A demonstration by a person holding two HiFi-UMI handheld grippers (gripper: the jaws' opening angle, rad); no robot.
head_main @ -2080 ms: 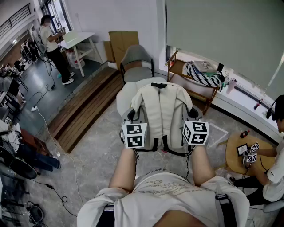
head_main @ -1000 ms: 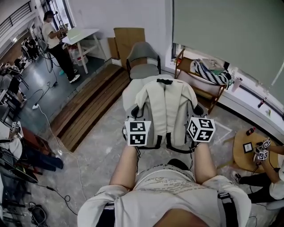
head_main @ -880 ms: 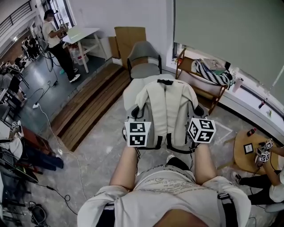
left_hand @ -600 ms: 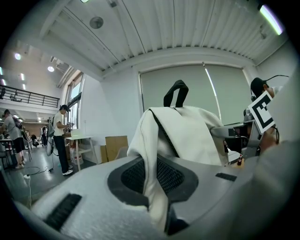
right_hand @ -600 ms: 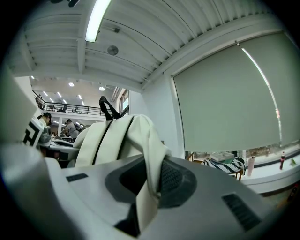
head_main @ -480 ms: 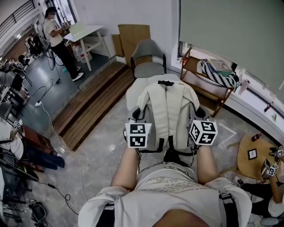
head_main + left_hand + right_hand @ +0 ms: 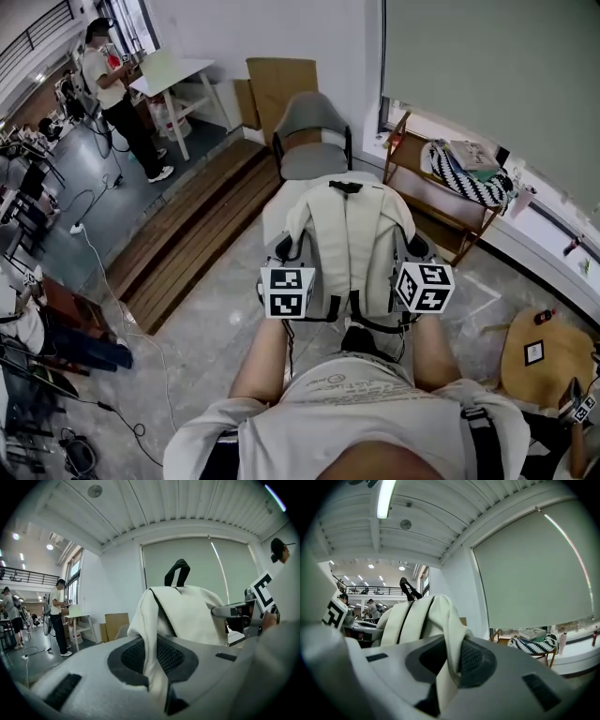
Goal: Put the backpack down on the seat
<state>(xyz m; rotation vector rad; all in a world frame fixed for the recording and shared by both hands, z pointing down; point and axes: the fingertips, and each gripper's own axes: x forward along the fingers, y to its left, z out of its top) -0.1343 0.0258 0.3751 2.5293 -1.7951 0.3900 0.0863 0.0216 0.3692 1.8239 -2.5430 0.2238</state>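
Head view: grey stone floor (image 7: pixel 211 323), wooden platform (image 7: pixel 192 225) left of the backpack (image 7: pixel 347 239).

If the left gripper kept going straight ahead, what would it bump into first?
The left gripper is shut on the white backpack, so that comes first; beyond it probably the pale seat, though depth is unclear.

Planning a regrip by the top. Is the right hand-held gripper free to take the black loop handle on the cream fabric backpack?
Probably not: the right hand-held gripper is shut on a side fold of the cream fabric backpack, with the black loop handle at its far end.
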